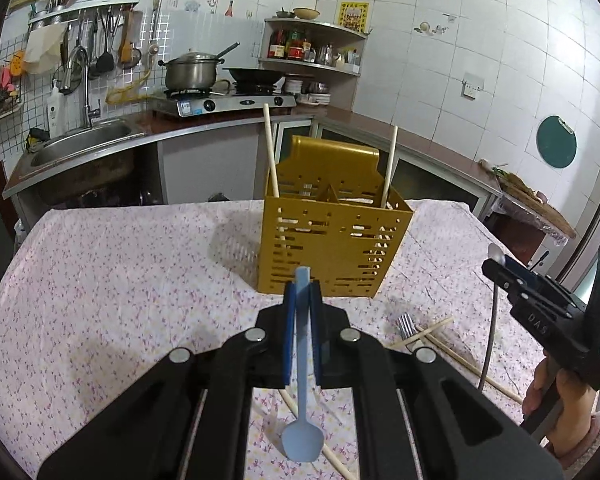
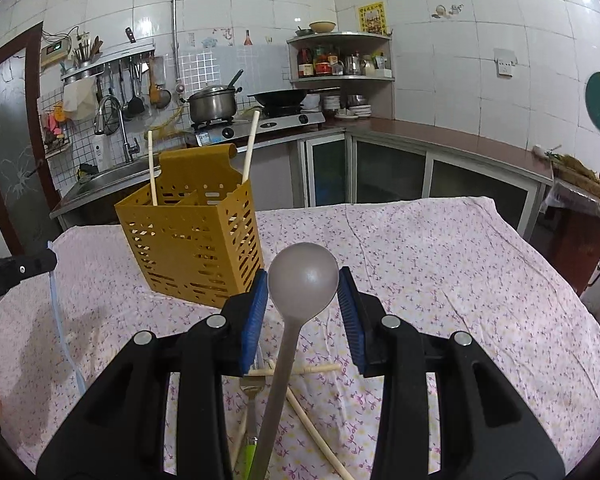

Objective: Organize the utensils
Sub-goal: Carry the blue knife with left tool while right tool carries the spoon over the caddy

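Spoons lifted in both tongs over the cloth-covered worktop (image 2: 460, 260).

Left tongs (image 1: 302, 296) are clenched on the handle of a blue spoon (image 1: 302, 436), its bowl hanging down toward the camera. Right tongs (image 2: 303, 280) grasp a grey spoon (image 2: 303, 272) by the bowl, it seems, handle trailing back. A yellow caddy (image 1: 332, 248) stands upright just ahead with two chopsticks (image 1: 271, 160) inside. A fork (image 1: 406, 326) and loose chopsticks (image 1: 432, 330) lie on the cloth.
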`<control>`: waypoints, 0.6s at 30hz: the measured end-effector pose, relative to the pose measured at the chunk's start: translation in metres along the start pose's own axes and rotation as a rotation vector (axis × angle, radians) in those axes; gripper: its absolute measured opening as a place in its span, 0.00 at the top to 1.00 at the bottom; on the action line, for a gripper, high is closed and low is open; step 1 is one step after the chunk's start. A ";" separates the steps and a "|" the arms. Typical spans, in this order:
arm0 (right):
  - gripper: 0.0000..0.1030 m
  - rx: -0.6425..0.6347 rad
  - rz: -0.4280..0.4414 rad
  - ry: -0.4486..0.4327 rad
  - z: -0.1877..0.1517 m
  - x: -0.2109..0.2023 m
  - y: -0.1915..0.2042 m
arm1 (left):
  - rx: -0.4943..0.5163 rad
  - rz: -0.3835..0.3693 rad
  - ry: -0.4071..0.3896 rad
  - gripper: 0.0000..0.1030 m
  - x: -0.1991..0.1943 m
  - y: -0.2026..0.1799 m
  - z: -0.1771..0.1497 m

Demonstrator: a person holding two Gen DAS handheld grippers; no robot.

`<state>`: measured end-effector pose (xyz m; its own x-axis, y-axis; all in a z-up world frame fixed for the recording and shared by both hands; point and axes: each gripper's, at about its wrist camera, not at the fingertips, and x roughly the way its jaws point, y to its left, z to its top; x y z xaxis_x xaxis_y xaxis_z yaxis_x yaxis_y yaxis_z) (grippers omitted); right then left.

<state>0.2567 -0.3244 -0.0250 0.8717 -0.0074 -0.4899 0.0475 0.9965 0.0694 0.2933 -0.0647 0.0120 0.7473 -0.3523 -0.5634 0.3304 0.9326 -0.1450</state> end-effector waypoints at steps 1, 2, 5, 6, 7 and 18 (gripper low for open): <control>0.65 -0.001 0.000 0.001 0.000 0.001 0.001 | 0.000 -0.002 -0.002 0.93 -0.001 0.000 0.001; 0.65 -0.002 0.002 0.003 -0.001 0.002 0.001 | 0.000 -0.004 -0.004 0.93 -0.001 -0.001 0.002; 0.65 -0.006 0.002 0.006 -0.002 0.004 0.003 | 0.003 -0.002 -0.023 0.93 -0.005 -0.002 0.005; 0.65 -0.008 0.002 0.009 -0.002 0.005 0.004 | 0.005 0.003 -0.030 0.92 -0.005 -0.002 0.006; 0.65 -0.008 0.001 0.009 -0.002 0.006 0.004 | 0.010 0.008 -0.036 0.92 -0.006 -0.003 0.007; 0.65 0.003 -0.008 -0.016 0.013 0.007 0.012 | 0.037 0.042 -0.089 0.93 -0.012 -0.006 0.016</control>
<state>0.2695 -0.3134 -0.0161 0.8790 -0.0169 -0.4765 0.0561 0.9961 0.0682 0.2918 -0.0670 0.0323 0.8085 -0.3201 -0.4937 0.3176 0.9438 -0.0919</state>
